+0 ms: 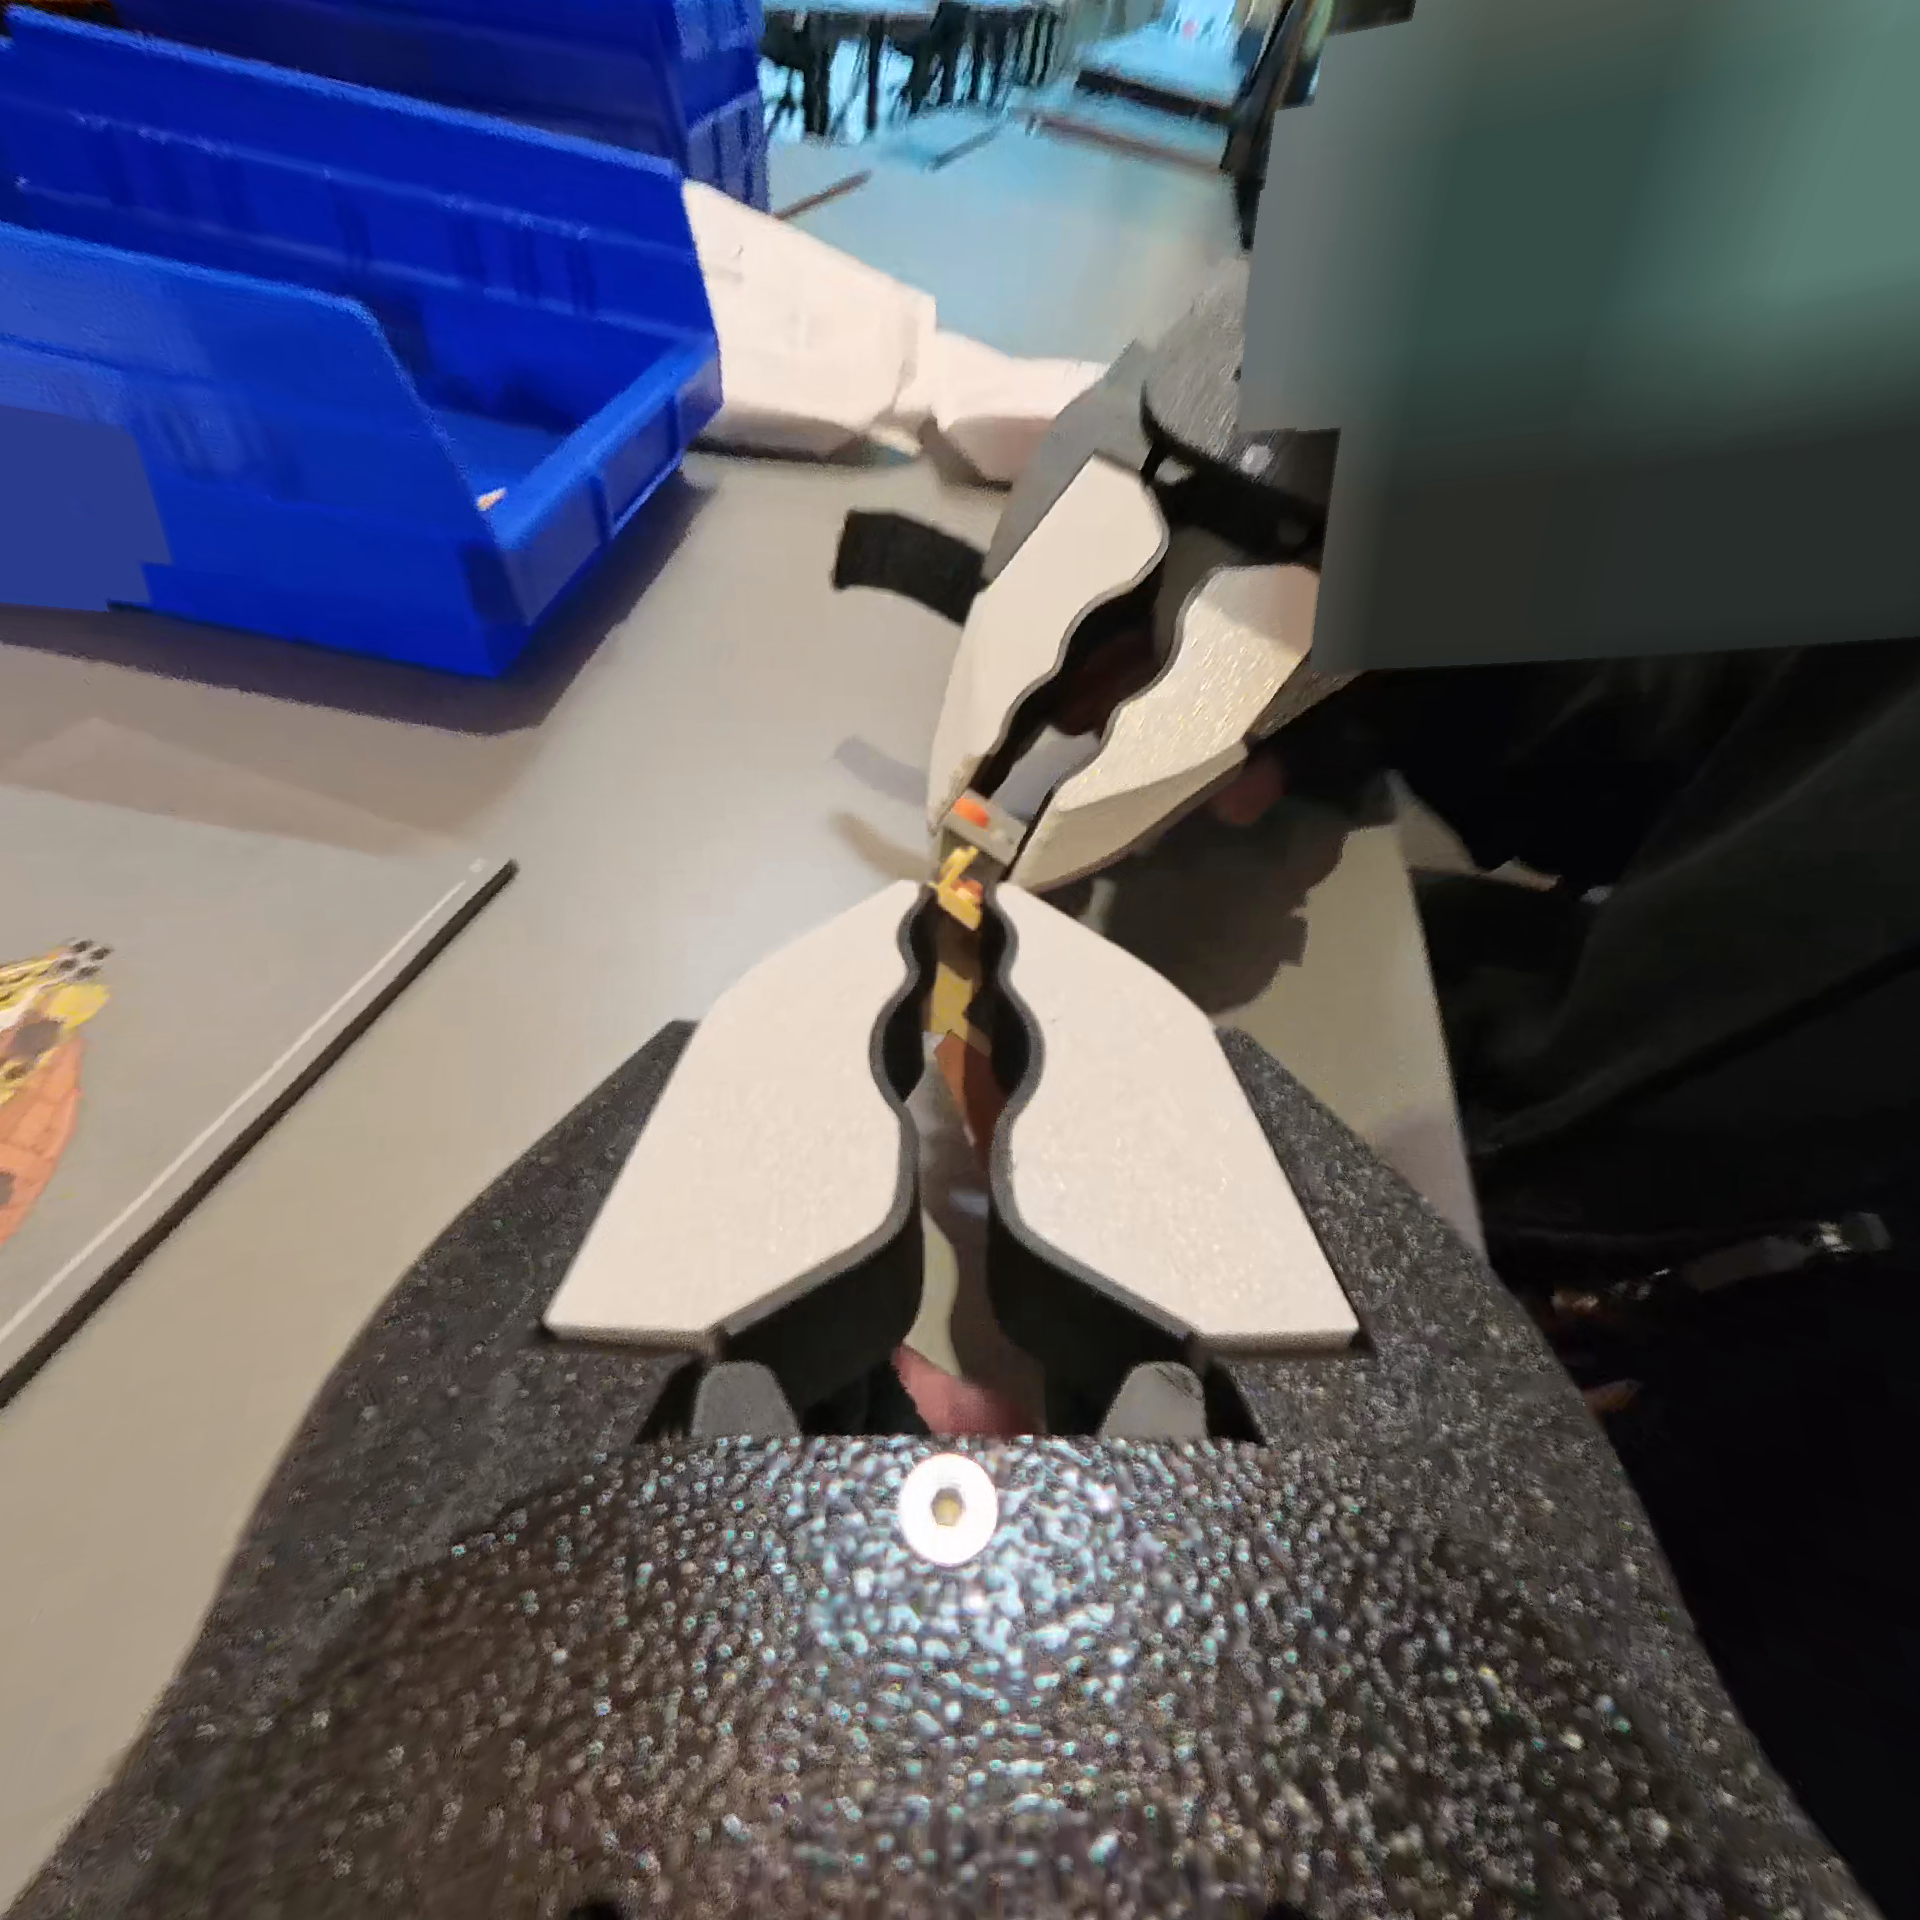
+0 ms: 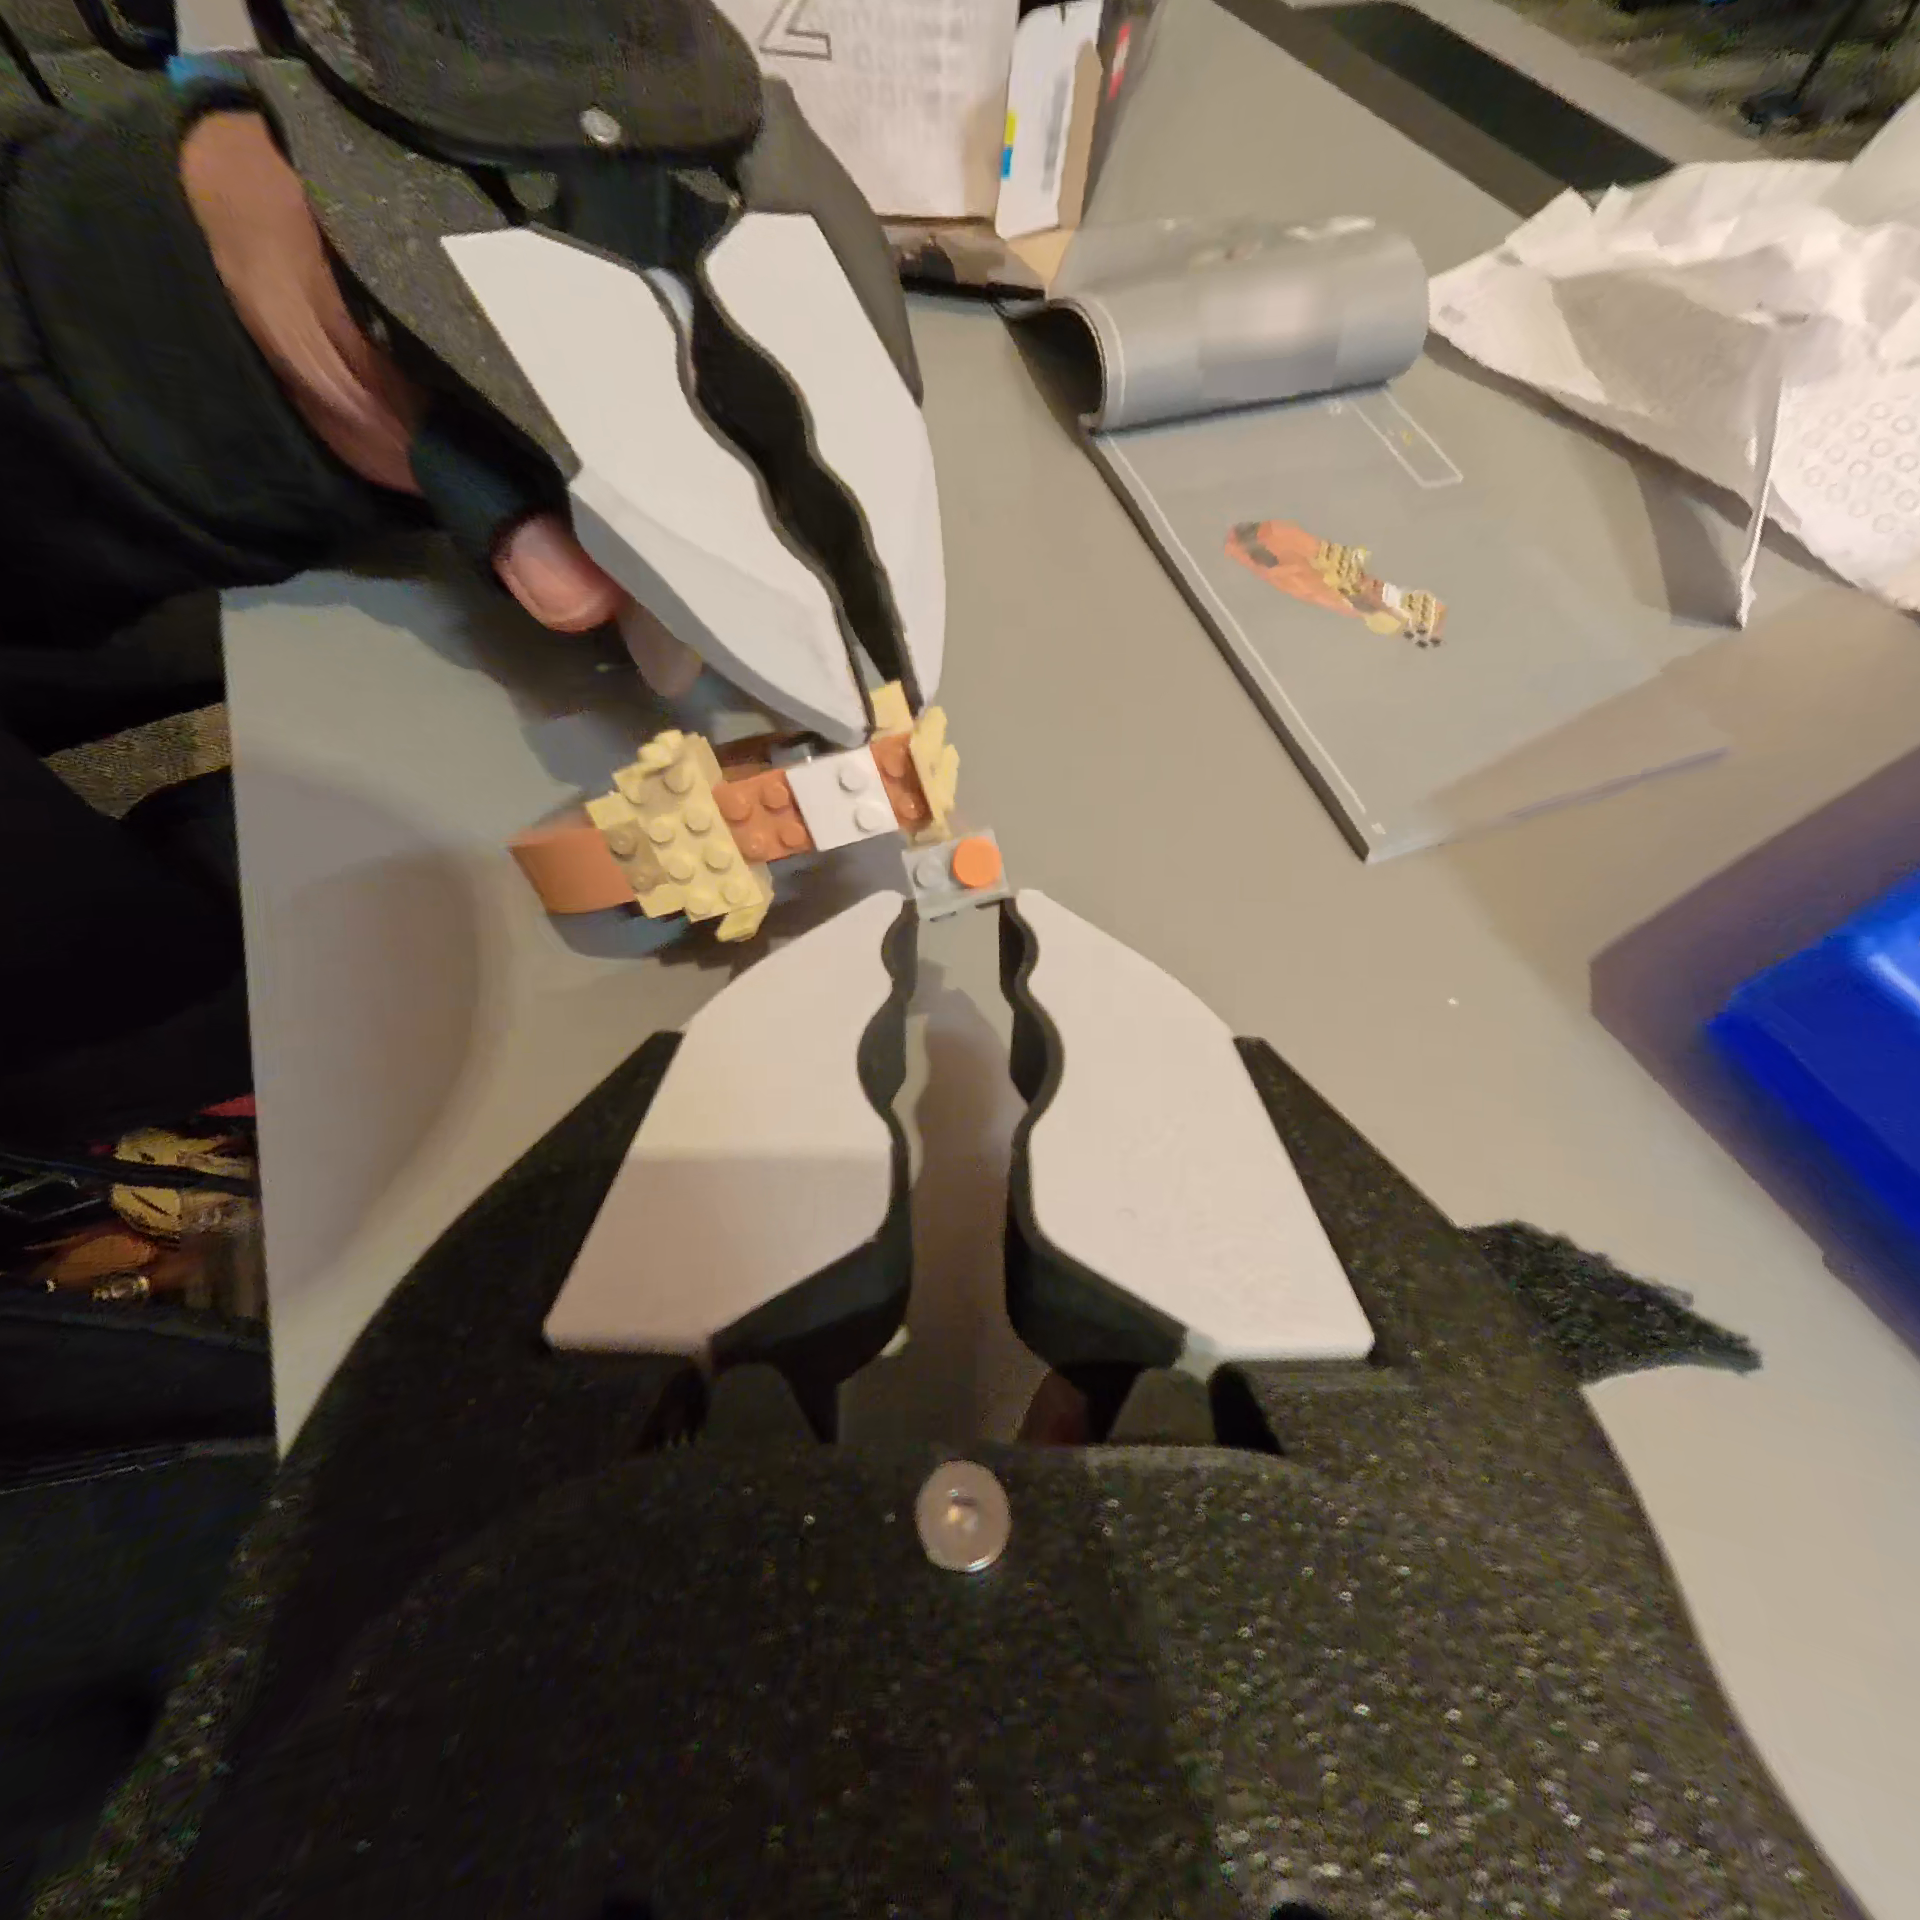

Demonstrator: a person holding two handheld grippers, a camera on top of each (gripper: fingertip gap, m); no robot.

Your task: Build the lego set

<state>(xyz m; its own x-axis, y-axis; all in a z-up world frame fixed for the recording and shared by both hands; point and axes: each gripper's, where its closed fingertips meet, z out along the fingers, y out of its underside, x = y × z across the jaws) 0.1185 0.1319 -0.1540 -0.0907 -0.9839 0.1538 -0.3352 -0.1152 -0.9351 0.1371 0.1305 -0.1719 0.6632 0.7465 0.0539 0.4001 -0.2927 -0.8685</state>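
Note:
A brown Lego model [image 2: 769,805] with tan bricks and a white piece hangs above the grey table [image 2: 1143,727]. My left gripper [image 2: 891,717] is shut on the model's tan end. In the left wrist view the model [image 1: 951,997] shows between that gripper's [image 1: 961,896] fingers. My right gripper [image 2: 956,904] is shut on a small grey plate with an orange round stud [image 2: 956,868]. It holds the plate against the model's end, just beside the left fingertips. I cannot tell whether the plate is attached. The right gripper [image 1: 987,826] and the plate [image 1: 982,821] also show in the left wrist view.
An open instruction booklet [image 2: 1351,582] lies on the table, also in the left wrist view [image 1: 208,1039]. Blue bins [image 1: 364,364] stand at the back, one at the right edge of the right wrist view [image 2: 1839,1060]. Crumpled white paper bags [image 2: 1714,332] and a cardboard box [image 2: 894,104] lie behind. The table edge [image 2: 244,935] is close. My two grippers' fingertips are within a few centimetres of each other.

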